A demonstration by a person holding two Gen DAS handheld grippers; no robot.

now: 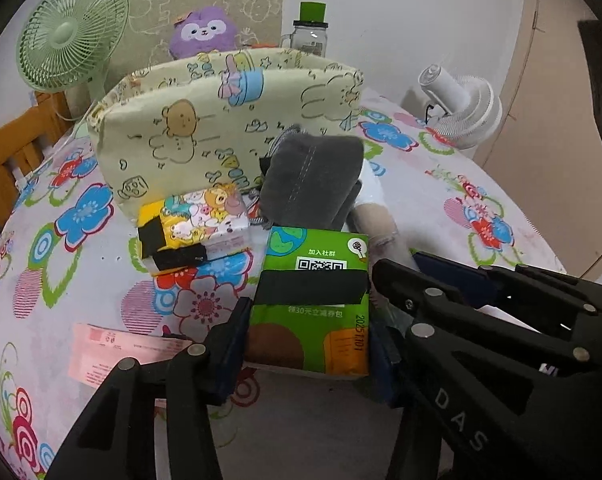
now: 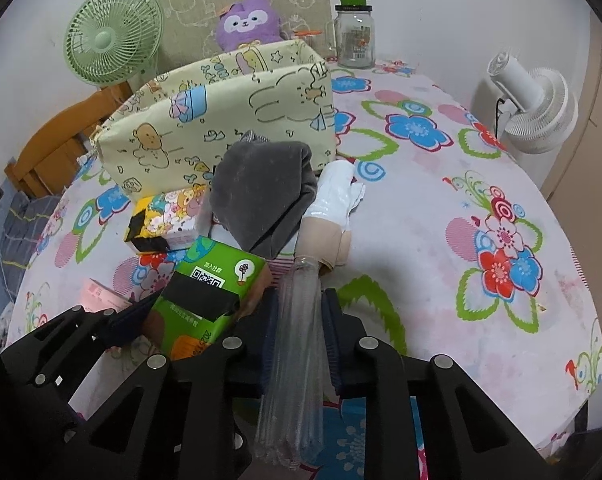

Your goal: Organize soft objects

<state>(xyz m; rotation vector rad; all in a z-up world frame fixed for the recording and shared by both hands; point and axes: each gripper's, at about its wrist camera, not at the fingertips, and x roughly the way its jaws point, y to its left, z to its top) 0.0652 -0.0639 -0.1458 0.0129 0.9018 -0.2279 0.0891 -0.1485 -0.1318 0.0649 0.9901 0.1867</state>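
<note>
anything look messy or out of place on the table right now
Yes. The soft things sit in a loose heap in front of the fabric bin, not inside it: a grey cloth slumps over white gloves, with a cartoon tissue pack tilted beside them.

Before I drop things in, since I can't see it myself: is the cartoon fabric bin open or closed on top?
Open. The fabric bin stands upright with no lid, its rim spread apart in both views; its inside is hidden.

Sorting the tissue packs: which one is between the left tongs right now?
The green tissue pack with the QR code sits between the left tongs; the yellow cartoon pack lies farther back, by the fabric bin.
</note>
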